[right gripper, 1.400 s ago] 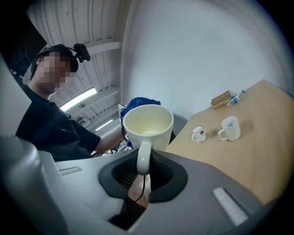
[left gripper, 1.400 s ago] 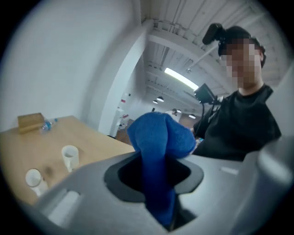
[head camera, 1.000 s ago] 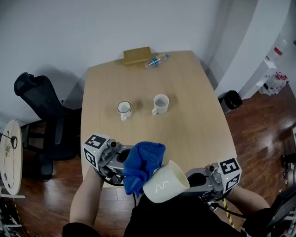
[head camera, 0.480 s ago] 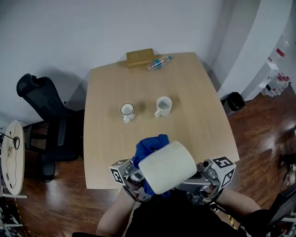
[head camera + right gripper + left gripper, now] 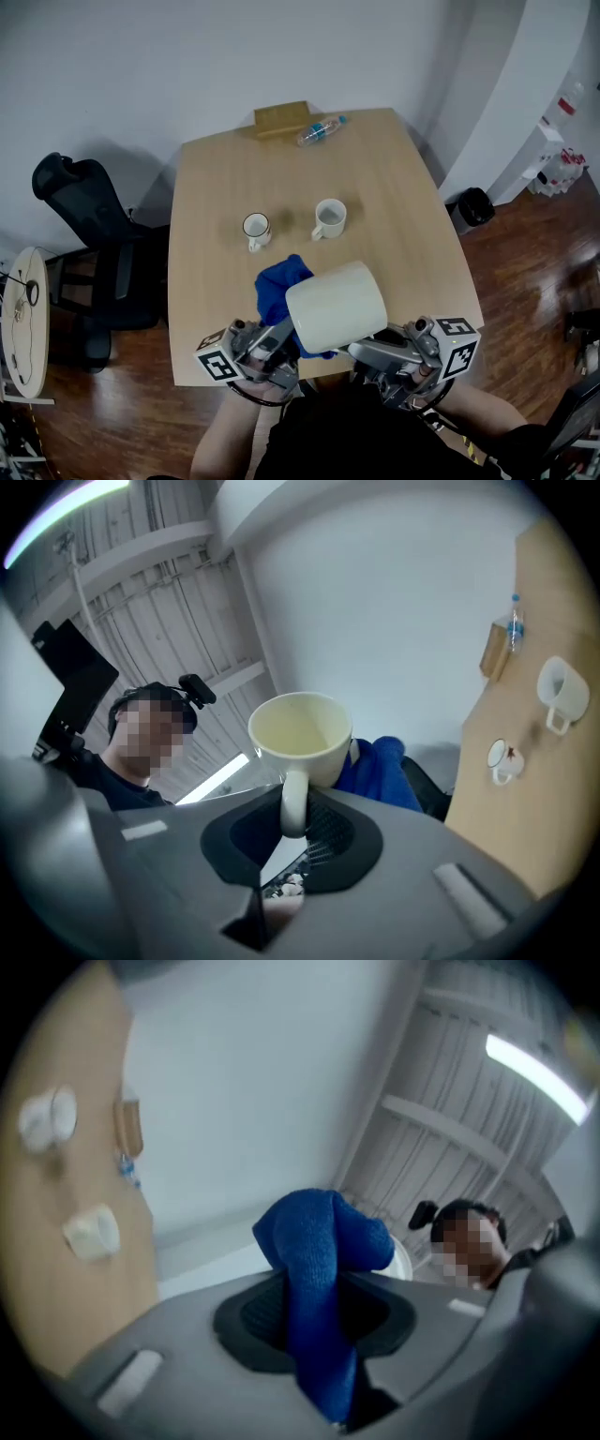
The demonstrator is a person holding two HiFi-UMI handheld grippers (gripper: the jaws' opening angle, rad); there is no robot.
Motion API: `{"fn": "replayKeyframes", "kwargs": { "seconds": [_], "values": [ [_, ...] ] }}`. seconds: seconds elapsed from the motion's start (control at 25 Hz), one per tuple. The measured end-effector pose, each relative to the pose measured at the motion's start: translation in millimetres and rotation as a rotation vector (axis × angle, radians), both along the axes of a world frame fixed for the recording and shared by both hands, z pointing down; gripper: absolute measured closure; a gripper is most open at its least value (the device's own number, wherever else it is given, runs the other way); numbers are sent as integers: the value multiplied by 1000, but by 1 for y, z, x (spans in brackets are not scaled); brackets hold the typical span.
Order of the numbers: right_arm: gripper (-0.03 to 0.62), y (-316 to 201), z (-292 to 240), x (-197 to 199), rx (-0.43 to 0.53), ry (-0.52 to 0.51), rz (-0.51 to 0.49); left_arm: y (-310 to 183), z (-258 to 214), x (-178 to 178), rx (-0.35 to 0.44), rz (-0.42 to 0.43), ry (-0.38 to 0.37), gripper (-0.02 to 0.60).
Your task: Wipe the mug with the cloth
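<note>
Over the table's [image 5: 403,216] near edge, my right gripper [image 5: 361,349] grips the mug [image 5: 336,307] by its handle. The cloth [image 5: 277,284], clamped in my left gripper [image 5: 281,333], sits just left of the mug and seems to touch it. Near the table's middle stand the left cup [image 5: 255,228] and the right cup [image 5: 328,218], side by side and apart. At the far edge lies a block [image 5: 281,117], with a bottle [image 5: 320,129] just to its right. A chair [image 5: 89,234] stands off the left edge and a bin [image 5: 469,204] off the right.
</note>
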State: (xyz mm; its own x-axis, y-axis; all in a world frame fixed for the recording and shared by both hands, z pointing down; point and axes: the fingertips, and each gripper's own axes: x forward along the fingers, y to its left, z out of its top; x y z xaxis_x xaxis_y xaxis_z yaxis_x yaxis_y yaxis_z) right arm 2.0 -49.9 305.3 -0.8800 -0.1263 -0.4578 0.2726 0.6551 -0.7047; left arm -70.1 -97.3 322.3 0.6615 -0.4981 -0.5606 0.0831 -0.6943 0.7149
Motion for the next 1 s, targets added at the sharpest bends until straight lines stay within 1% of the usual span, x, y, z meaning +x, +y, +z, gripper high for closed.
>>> {"fn": "replayKeyframes", "kwargs": {
  "seconds": [0.08, 0.12, 0.16, 0.24, 0.28, 0.36, 0.4, 0.44, 0.48, 0.56, 0.6, 0.64, 0.72, 0.76, 0.84, 0.92, 1.0],
  "values": [
    [559, -14, 19, 11, -33, 89, 65, -11, -6, -22, 77, -134, -297, 469],
    [559, -24, 32, 17, -63, 140, 105, -13, -11, -26, 129, -187, -450, 469],
    [557, -35, 46, 23, -98, 188, 147, -13, -14, -24, 183, -225, -596, 469],
    [557, -56, 73, 32, -175, 256, 223, -8, -11, -7, 293, -270, -864, 469],
    [557, -65, 83, 34, -213, 270, 250, -6, -4, 4, 357, -292, -992, 469],
    [557, -78, 97, 32, -284, 260, 279, -4, 17, 24, 491, -346, -1257, 469],
    [557, -81, 100, 30, -316, 243, 282, -3, 26, 34, 538, -375, -1372, 469],
    [557, -82, 103, 28, -340, 230, 282, -2, 33, 45, 578, -408, -1454, 469],
    [557, -83, 105, 27, -357, 222, 280, -2, 39, 56, 620, -437, -1507, 469],
    [557, -81, 106, 25, -377, 207, 269, -1, 48, 72, 701, -468, -1581, 469],
    [557, -79, 105, 24, -384, 197, 264, -3, 49, 74, 728, -480, -1610, 469],
    [557, -78, 103, 23, -391, 186, 260, -5, 49, 74, 747, -496, -1629, 469],
    [556, -77, 100, 23, -393, 176, 257, -8, 42, 69, 766, -517, -1628, 468],
    [556, -75, 98, 24, -378, 187, 258, -10, 36, 66, 762, -517, -1612, 468],
    [556, -72, 97, 30, -306, 250, 264, -15, 25, 58, 718, -491, -1564, 468],
    [556, -64, 97, 38, -227, 325, 259, -23, 17, 50, 646, -410, -1514, 468],
    [556, -53, 94, 43, -158, 379, 235, -30, 15, 43, 579, -288, -1470, 468]
  ]
}}
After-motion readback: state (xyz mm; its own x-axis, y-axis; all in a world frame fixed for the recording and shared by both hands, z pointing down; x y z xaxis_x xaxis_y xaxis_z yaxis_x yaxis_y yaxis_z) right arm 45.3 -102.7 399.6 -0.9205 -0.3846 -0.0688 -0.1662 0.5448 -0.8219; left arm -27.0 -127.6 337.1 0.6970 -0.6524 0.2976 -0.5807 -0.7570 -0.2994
